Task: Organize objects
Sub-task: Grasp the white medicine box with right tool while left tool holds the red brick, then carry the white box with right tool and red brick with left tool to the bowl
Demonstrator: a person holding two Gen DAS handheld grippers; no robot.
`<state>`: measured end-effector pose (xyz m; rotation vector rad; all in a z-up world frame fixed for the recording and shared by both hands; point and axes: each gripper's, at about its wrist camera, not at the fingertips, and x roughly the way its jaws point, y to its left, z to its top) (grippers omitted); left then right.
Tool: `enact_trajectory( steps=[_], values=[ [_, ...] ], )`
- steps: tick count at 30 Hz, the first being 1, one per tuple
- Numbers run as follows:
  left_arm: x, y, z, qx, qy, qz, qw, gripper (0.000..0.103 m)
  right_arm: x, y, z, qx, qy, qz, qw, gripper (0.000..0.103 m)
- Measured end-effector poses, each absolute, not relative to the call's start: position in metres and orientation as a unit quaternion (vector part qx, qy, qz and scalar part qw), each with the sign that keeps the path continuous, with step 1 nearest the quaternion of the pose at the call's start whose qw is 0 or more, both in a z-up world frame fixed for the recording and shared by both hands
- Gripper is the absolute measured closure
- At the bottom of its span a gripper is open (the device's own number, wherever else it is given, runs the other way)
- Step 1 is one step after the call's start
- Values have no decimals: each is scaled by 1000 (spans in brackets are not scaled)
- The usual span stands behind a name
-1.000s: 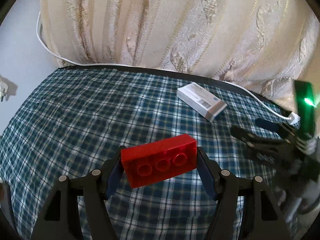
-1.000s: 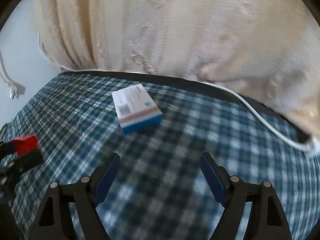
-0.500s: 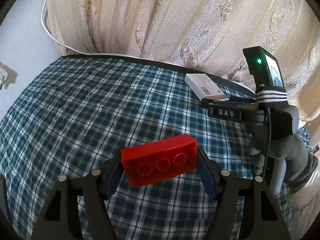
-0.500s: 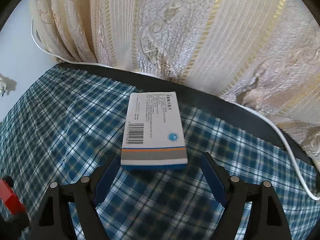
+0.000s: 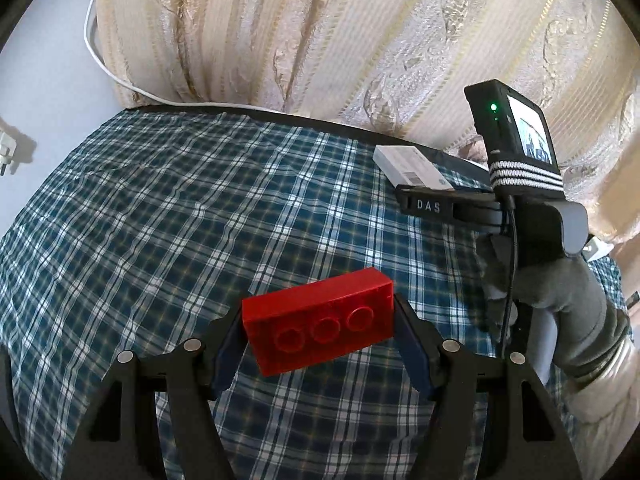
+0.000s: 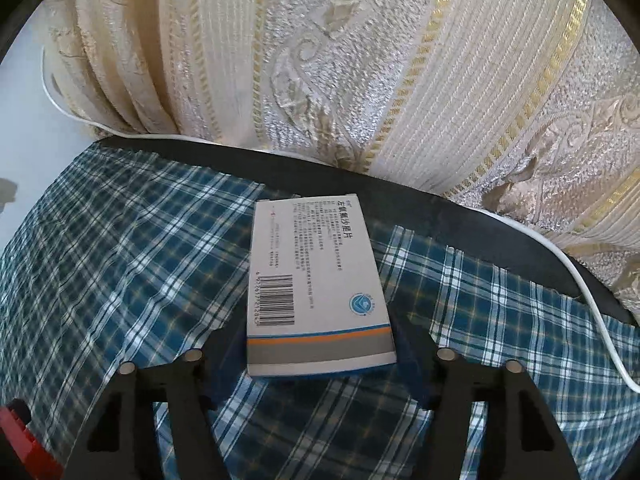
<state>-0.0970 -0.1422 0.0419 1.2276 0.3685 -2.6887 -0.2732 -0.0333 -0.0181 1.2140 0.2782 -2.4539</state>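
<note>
My left gripper (image 5: 318, 338) is shut on a red toy brick (image 5: 318, 326) and holds it above the blue plaid tablecloth (image 5: 180, 216). A white medicine box (image 6: 316, 280) with a barcode and an orange and grey stripe lies near the table's far edge. Its near end sits between the fingers of my right gripper (image 6: 320, 354), which stand close on both sides of it. In the left wrist view the box (image 5: 412, 166) lies at the far right, just in front of the right gripper (image 5: 428, 204). A corner of the red brick (image 6: 20, 446) shows at the bottom left of the right wrist view.
A cream and gold patterned curtain (image 5: 340, 40) hangs right behind the table. A white cable (image 6: 592, 296) runs along the dark far table edge (image 6: 440, 208). A wall plug (image 5: 8, 152) sits on the white wall at the left.
My right gripper has moved forward to the medicine box, so that the box's near end now lies between its fingers. My left gripper still holds the red brick in the same place.
</note>
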Motion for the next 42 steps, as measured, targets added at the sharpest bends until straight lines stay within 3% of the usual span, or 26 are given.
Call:
enact_trajectory(
  steps=[21, 42],
  values=[
    [-76, -113, 62, 392, 103, -914, 30, 34, -127, 75, 11, 412, -3, -896, 167, 35],
    [-48, -32, 70, 384, 46, -921, -50, 34, 29, 240, 37, 357, -92, -929, -27, 35]
  ],
)
